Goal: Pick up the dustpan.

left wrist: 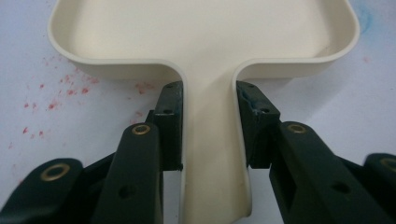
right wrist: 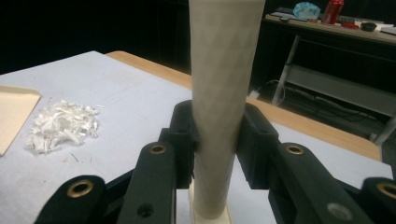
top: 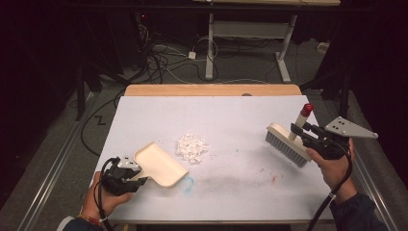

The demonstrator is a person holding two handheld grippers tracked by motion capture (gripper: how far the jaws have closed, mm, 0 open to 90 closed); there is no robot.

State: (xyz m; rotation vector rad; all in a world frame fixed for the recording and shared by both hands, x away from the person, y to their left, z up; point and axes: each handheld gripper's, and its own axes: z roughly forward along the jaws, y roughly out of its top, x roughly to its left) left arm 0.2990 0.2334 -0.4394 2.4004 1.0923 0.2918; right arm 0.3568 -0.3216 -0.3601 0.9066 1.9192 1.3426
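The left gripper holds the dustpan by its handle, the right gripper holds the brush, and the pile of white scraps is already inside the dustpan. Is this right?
Not quite. The high view shows the pile of white scraps on the table beside the dustpan, not inside it. The rest holds.

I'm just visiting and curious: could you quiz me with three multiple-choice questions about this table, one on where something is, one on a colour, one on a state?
1. Where does the shredded paper pile lie?
A. inside the dustpan
B. between dustpan and brush
C. on the floor

2. What colour is the brush handle's tip?
A. red
B. green
C. blue

3. What is the left hand-held gripper doing?
A. hanging open
B. gripping the brush
C. clamped on the dustpan handle

Answers: 1 B, it sits on the table between them; 2 A, red cap; 3 C, jaws press the handle's sides.
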